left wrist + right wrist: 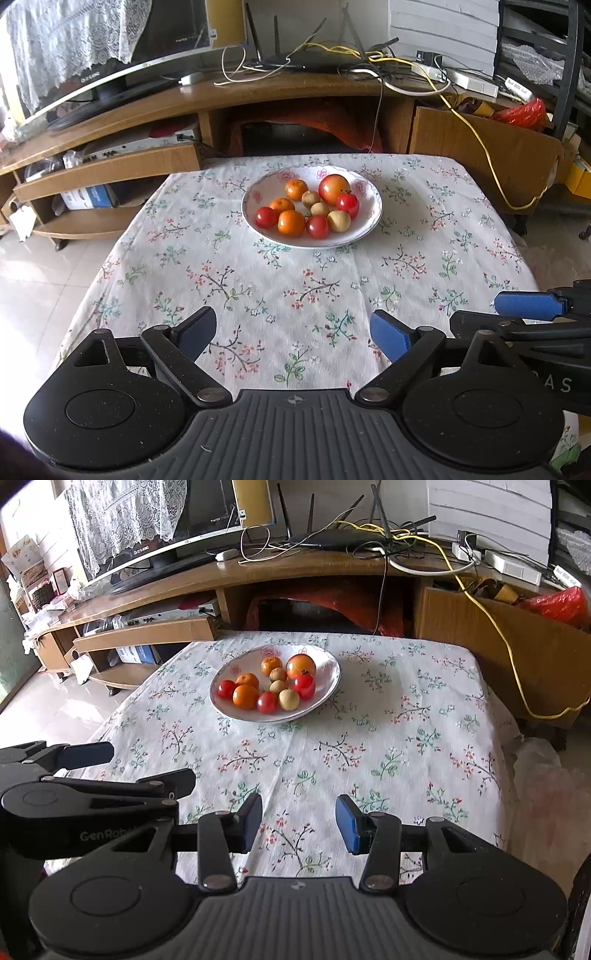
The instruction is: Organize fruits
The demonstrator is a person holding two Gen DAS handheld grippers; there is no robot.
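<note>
A white flowered bowl [266,188] [328,664] stands toward the far side of the table. It holds a red-yellow apple [334,188] [301,666], three oranges [291,222], three tomatoes [317,226] and three brown longans [339,220]. My left gripper [293,332] hovers over the near part of the tablecloth, open wide and empty. My right gripper [300,818] is just to its right, open narrower, with nothing between its pads [349,827]. Each gripper shows at the edge of the other's view. Both are well short of the bowl.
The table carries a floral tablecloth [295,280]. Behind it is a wooden TV stand [258,92] with a monitor [110,55], a router and tangled cables. A yellow cable [491,158] hangs over a cardboard box at the right. Tiled floor [44,266] lies at the left.
</note>
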